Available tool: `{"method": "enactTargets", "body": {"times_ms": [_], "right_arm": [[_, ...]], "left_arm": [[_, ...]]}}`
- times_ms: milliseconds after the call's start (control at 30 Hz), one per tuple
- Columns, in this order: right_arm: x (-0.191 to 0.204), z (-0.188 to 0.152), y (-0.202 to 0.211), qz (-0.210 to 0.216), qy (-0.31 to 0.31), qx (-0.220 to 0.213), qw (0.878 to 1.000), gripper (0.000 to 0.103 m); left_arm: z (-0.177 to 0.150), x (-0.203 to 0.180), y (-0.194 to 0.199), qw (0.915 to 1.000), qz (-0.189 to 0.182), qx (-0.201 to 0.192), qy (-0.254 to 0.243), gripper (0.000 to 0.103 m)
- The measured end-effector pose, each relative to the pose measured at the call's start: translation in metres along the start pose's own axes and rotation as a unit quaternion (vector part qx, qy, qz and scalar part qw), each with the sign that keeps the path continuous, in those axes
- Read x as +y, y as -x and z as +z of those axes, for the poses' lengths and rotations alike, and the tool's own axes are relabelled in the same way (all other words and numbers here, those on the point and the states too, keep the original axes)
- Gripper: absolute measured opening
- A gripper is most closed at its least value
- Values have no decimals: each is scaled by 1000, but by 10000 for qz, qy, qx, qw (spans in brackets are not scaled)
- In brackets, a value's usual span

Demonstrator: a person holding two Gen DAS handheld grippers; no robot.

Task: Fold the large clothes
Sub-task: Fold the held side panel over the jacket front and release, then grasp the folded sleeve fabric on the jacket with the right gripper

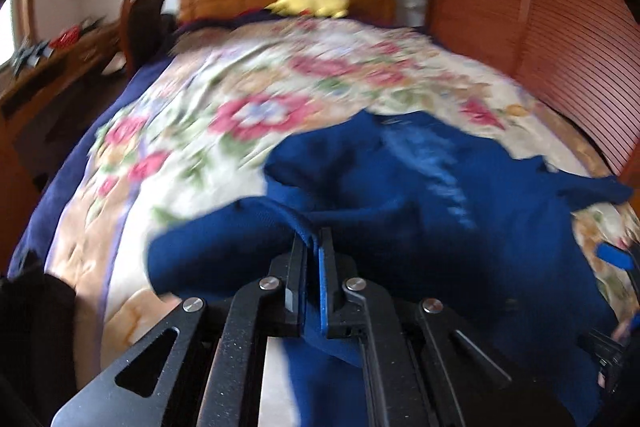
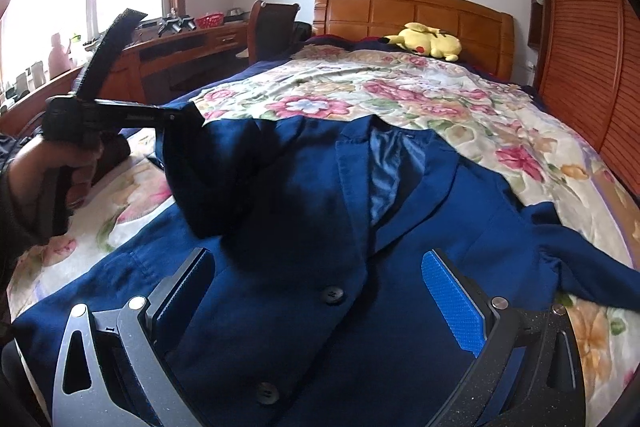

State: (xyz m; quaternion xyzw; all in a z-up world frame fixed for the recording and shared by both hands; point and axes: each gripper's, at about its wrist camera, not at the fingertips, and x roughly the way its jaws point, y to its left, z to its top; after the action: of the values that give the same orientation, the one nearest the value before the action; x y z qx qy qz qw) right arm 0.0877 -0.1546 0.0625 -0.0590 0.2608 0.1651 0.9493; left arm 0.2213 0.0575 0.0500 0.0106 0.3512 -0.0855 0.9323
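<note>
A navy blue blazer [image 2: 312, 211] lies face up on the floral bedspread [image 2: 400, 95], lapels and lining showing, with two dark buttons down its front. My left gripper [image 1: 314, 247] is shut on the blazer's left sleeve [image 1: 240, 227] and holds it lifted above the bed. In the right wrist view the left gripper [image 2: 176, 119] shows at the left, the sleeve [image 2: 208, 179] hanging from it over the blazer's chest. My right gripper [image 2: 320, 291] is open and empty, low over the blazer's front near the buttons. The blazer [image 1: 420, 187] is blurred in the left wrist view.
A yellow plush toy [image 2: 430, 43] lies by the wooden headboard [image 2: 416, 11]. A wooden desk [image 2: 168, 47] with a chair [image 2: 272, 27] stands left of the bed. A slatted wooden wardrobe [image 2: 584, 47] runs along the right side.
</note>
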Motion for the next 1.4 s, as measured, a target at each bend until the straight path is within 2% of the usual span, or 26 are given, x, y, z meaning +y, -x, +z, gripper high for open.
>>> {"method": "enactTargets", "body": {"times_ms": [233,367,467,567,600,667,733,767,1067,1200,1400], "right_arm": [[-28,0,20,-183,-340,-141,9992,103],[-34,-3,31,-153,-466,-200,9986,103],[-31,-4,35,-119,-426,-229,9988,103],[-30,-4,41,-93,-401,-287,9987,103],[-29,-5,43,-83,-396,-305,9987,103],[-29,-4,45,-71,-391,-332,9987,103],[-30,-4,45,-68,-384,-343,9986,103],[-31,-4,44,-63,-380,-346,9987,103],[-27,-2,33,36,-273,-284,9992,103],[-25,0,31,121,-225,-307,9992,103],[-13,-3,30,273,-169,-333,9989,102]], "left_arm": [[-8,-68,28,9967,-561,-210,-549,5],[-22,-90,40,9940,-282,-318,-1007,5],[-32,-97,48,9912,-158,-377,-1256,13],[-37,-98,65,9901,-254,-535,-1274,31],[-39,-99,71,9898,-301,-590,-1261,42],[-42,-97,82,9897,-362,-676,-1207,51],[-47,-91,92,9908,-363,-770,-1056,77],[-49,-88,94,9910,-369,-836,-979,80],[-85,-53,107,9945,-127,-956,-399,84],[-102,-35,110,9948,-23,-1018,-102,89],[-121,-14,109,9952,-72,-975,41,90]]}}
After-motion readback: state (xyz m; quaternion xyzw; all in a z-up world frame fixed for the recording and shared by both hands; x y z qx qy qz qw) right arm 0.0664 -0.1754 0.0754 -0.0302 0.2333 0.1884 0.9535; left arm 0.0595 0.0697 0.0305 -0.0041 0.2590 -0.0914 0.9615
